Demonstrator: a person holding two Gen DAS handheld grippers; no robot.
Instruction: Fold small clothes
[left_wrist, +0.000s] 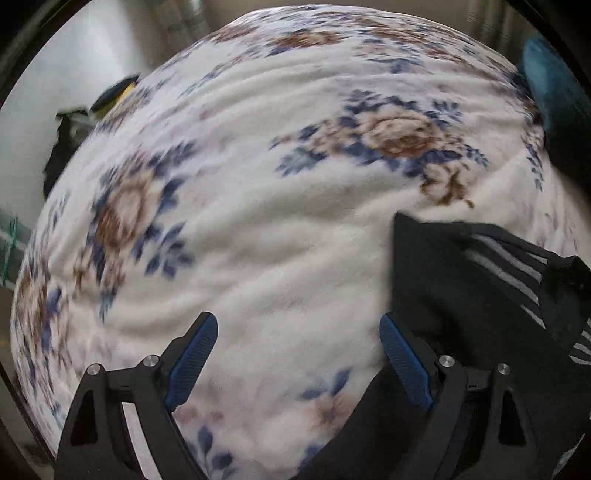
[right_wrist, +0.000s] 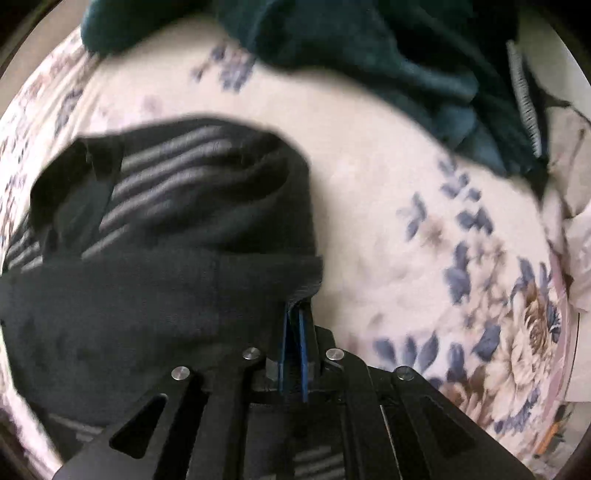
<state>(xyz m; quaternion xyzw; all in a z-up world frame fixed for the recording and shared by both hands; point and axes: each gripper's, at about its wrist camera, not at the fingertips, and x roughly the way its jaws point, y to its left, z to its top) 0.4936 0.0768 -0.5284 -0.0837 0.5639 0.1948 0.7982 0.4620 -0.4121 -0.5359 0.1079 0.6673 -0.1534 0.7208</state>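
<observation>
Mid-fold, the right gripper (right_wrist: 295, 314) is clamped on the hem of the black striped garment (right_wrist: 166, 229), while the left gripper (left_wrist: 295, 350), wide open and empty, probably needs to seize the opposite edge next.

Blanket (left_wrist: 295, 221): fleecy, matt floral cloth. Black garment (right_wrist: 147, 295): soft matt knit, grey stripes. Right tool (right_wrist: 295, 317): matt black plastic, ribbed blue pads.

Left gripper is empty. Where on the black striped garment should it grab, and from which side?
Take the black striped garment at its free corner, coming in from the left gripper's right. That edge lies flat on the floral blanket; the right gripper already pinches another edge.
</observation>
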